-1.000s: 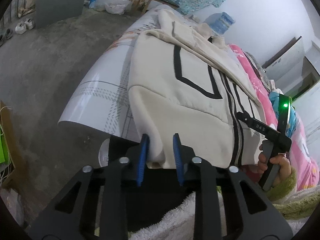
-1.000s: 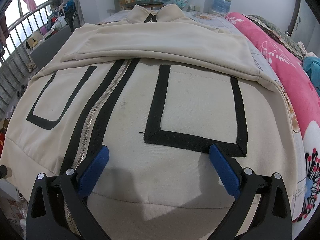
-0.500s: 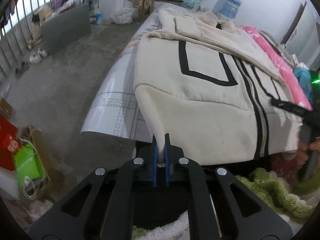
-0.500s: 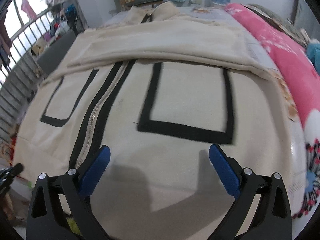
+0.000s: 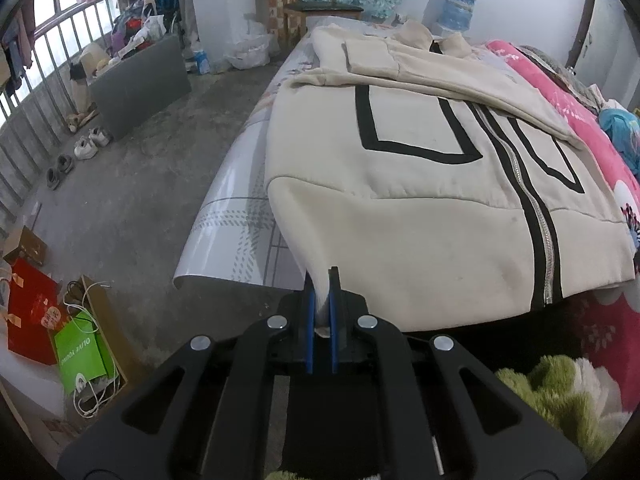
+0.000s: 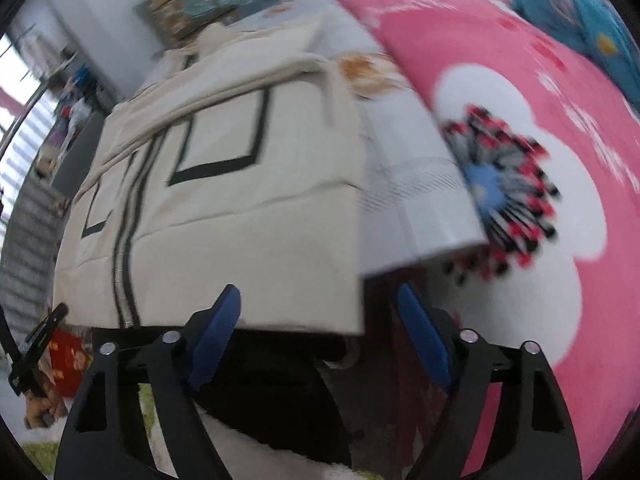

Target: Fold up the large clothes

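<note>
On the bed (image 5: 224, 216), a cream jacket (image 5: 420, 216) lies

Green paper shopping bag (image 5: 82, 354) on floor showing white lettering, upside down, too small to read. Red gift box (image 5: 34, 312) bearing unreadable gold marks.

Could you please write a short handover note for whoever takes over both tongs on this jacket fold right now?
Left tongs: shut on the near left hem corner of the cream jacket.
Right tongs: open, jaws just been closing, the jacket's near right hem corner between the pads but not pinched.
Jacket: front up on the bed, zipped, hem overhanging the near edge; one sleeve is laid across the chest.
Done: sleeve folded in, left corner gripped.
Left: grip the right corner, then probably carry the hem up toward the collar.
</note>
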A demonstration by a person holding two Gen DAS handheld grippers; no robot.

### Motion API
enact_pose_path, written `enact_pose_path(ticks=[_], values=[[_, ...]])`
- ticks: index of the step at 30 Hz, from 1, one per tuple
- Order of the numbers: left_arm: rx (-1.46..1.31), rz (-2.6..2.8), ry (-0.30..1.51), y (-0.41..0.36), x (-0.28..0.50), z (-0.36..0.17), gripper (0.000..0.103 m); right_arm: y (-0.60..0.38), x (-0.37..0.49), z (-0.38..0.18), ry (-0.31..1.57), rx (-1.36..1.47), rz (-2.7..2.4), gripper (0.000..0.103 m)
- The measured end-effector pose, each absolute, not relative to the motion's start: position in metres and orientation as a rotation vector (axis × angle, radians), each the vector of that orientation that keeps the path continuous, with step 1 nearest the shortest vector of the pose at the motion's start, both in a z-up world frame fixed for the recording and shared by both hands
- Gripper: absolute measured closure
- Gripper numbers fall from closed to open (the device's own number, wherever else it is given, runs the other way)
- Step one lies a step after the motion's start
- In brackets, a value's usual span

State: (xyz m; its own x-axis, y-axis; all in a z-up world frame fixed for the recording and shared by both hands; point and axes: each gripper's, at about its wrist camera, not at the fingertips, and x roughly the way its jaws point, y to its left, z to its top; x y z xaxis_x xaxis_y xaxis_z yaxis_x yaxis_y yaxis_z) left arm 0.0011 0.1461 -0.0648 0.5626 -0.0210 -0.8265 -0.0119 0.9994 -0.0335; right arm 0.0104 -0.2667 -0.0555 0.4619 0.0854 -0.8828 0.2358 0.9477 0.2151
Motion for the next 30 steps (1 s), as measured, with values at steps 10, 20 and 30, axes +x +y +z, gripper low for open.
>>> enact_pose_path(ticks=[10,20,30], values=[[-0.062,-0.018,0.945,0.152,-0.001,-0.066,0.098,-0.301,0.023,-0.083,1.088,0.58,0.033,0.039],[-0.056,-0.07,0.905,0.151,-0.003,-0.064,0.098,-0.298,0.028,-0.103,1.175,0.678,0.106,0.071],[-0.057,-0.094,0.809,0.15,-0.02,-0.04,0.098,-0.277,0.004,-0.057,1.087,0.538,0.183,0.098]])
